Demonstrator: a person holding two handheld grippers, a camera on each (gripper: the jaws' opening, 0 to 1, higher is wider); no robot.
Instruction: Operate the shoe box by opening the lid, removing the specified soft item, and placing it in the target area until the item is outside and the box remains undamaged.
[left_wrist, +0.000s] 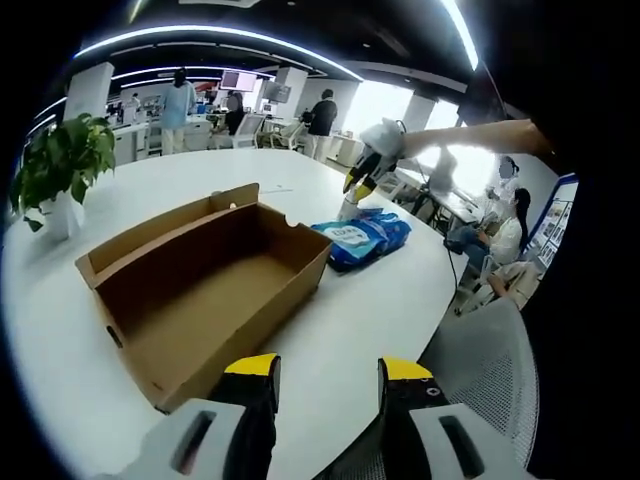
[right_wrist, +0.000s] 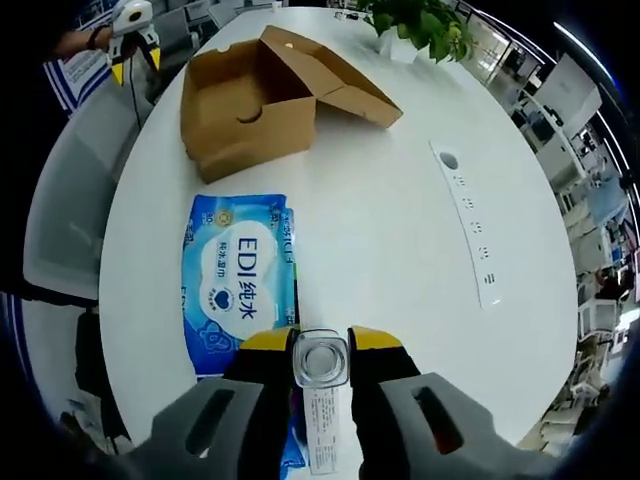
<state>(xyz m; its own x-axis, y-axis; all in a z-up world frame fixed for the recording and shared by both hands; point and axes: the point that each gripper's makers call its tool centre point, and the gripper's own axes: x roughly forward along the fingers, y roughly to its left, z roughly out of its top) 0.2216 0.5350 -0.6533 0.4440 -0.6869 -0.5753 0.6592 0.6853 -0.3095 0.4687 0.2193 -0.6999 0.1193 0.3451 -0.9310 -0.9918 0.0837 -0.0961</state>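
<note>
Two sets of tongs to call, and we start with the right gripper (right_wrist: 321, 340): its yellow-tipped jaws sit tight against either side of a small clear bottle (right_wrist: 321, 358), and we judge them pinching it. Over to the left gripper (left_wrist: 330, 368), jaws spread wide with nothing between them, hanging over the table's near edge. Just beside the right tongs lies the soft item, a blue wipes pack (right_wrist: 235, 285), glossy, crinkly and pillow-flat, already out on the white round table (right_wrist: 400, 200). Further out sits the shoe box (right_wrist: 250, 100), plain brown corrugated card, lid flap thrown open, inside bare, no crush that we can spot. We'd say the removal is done and placement is wrapping up; next we need a gentle withdrawal, well clear of those thin card walls.
</note>
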